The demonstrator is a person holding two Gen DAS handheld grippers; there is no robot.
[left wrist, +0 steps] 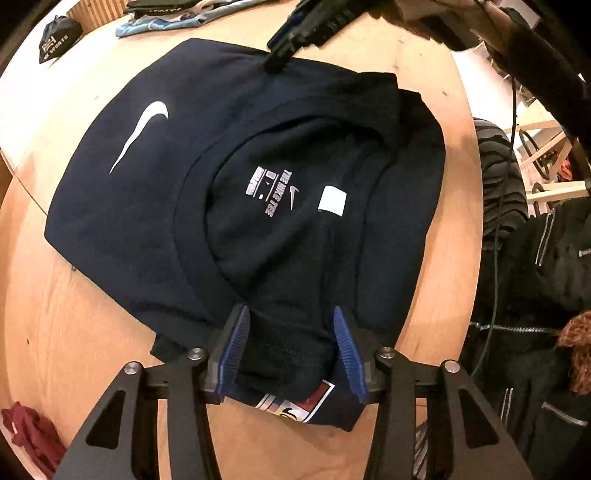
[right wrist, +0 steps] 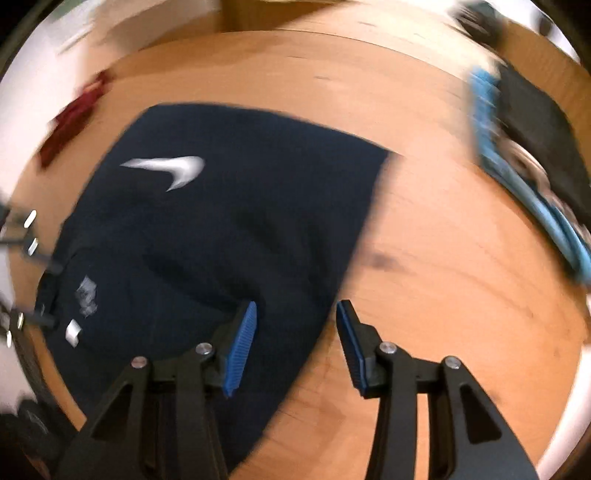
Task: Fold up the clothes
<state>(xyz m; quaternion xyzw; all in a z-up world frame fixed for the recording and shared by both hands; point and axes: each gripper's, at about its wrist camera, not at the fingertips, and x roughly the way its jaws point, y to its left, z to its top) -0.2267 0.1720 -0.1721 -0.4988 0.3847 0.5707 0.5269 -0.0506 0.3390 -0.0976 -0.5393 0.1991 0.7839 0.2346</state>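
Note:
A navy T-shirt (left wrist: 177, 206) with a white swoosh lies folded on the round wooden table (left wrist: 85, 314), neck label facing up. My left gripper (left wrist: 291, 332) is open at the shirt's near edge, with a bunched fold of navy fabric and a colourful tag lying between its blue pads (left wrist: 238, 339). My right gripper (left wrist: 277, 59) touches down at the shirt's far edge in the left wrist view. In the blurred right wrist view my right gripper (right wrist: 295, 321) stands open over the T-shirt's (right wrist: 221, 221) edge, nothing between its fingers.
A maroon cloth (left wrist: 33, 435) lies at the table's near left. A pile of blue and dark clothes (left wrist: 159, 18) and a small black bag (left wrist: 59, 37) sit at the far side. A black jacket (left wrist: 535, 295) hangs off the right edge.

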